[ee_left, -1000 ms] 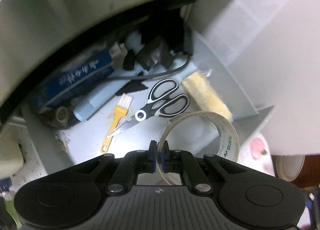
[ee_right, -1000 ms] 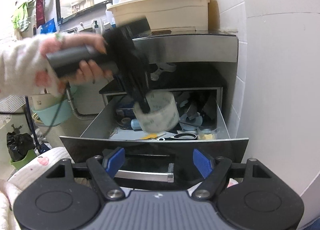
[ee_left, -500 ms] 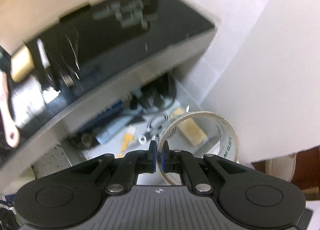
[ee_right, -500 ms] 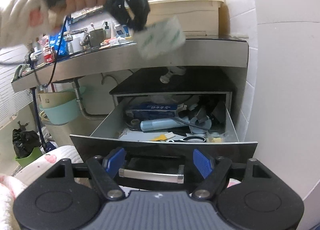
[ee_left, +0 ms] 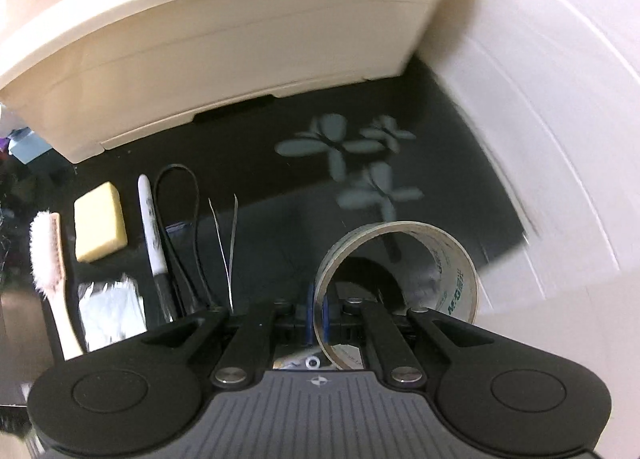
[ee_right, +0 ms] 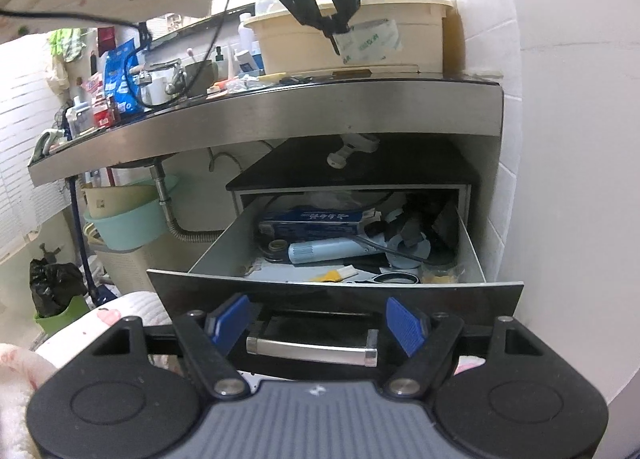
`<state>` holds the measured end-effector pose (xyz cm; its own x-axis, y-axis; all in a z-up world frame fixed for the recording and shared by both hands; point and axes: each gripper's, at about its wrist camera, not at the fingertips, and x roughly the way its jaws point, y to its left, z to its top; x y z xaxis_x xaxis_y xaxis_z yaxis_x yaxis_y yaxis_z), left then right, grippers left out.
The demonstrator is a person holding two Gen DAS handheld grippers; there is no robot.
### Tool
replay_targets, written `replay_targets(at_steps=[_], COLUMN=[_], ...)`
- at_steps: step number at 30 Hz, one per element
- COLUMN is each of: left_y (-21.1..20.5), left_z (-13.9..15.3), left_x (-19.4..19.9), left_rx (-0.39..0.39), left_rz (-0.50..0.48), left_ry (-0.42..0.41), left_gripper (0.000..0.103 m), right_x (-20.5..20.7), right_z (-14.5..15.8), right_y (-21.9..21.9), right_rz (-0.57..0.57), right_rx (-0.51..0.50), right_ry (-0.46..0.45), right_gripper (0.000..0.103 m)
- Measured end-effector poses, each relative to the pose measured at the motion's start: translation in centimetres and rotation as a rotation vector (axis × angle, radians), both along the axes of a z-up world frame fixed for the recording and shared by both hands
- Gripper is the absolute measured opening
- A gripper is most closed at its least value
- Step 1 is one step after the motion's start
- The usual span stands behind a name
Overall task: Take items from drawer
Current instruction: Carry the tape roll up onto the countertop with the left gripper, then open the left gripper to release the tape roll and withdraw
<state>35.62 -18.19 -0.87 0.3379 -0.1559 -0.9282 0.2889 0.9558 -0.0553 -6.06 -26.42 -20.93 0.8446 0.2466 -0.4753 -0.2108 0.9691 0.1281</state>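
The left tool (ee_left: 317,317) is clenched on the wall of the tape roll (ee_left: 400,271), holding it above the black table (ee_left: 440,179). At ten o'clock from the roll lie a marker (ee_left: 151,235), a yellow sponge (ee_left: 99,222) and a brush (ee_left: 48,259); a cream tub (ee_left: 224,43) fills the twelve o'clock side. Only the right view shows the open drawer (ee_right: 336,291), its scissors (ee_right: 394,279) and blue box (ee_right: 316,219), beyond the released right tool (ee_right: 316,325).

Left view close above countertop (ee_left: 400,195); right view low, facing drawer (ee_right: 336,291).
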Motion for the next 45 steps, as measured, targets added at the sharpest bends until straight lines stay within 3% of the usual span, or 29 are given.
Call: replay_targets(at_steps=[5,15,23,37,39,41,45], left_y=[-1.1,-1.2,0.0,1.1,0.8,0.8,0.9], left_z=[-1.1,-1.1,-1.7,-1.4,-1.3,-1.3,-0.8], left_x=[3.3,7.5,9.5,9.7,9.7,9.7,9.4], left_rx=[0.060,0.107,0.103,0.082,0.101,0.103,0.082], left_rz=[0.068,0.157,0.214,0.223,0.198,0.189,0.178], left_ry=[0.020,0.016,0.027,0.018,0.008,-0.005,-0.030], left_gripper=[0.004,0.004,0.005,0.005,0.012,0.032,0.037], right_x=[0.0,0.9,1.3,1.3,1.4,1.5,1.6], right_z=[-0.3,-0.6,-0.4,-0.6,-0.6,-0.5,-0.4], right_y=[-0.2,-0.5,-0.2,-0.1,-0.1,0.1,0.4], right_rz=[0.002,0.013,0.021,0.023,0.023,0.027,0.037], right_rx=[0.016,0.028,0.038,0.048,0.047,0.043,0.035], right_ry=[0.005,-0.008,-0.014,0.002,0.003,0.002,0.001], right_gripper=[0.076,0.076,0.076,0.076,0.076,0.076,0.076])
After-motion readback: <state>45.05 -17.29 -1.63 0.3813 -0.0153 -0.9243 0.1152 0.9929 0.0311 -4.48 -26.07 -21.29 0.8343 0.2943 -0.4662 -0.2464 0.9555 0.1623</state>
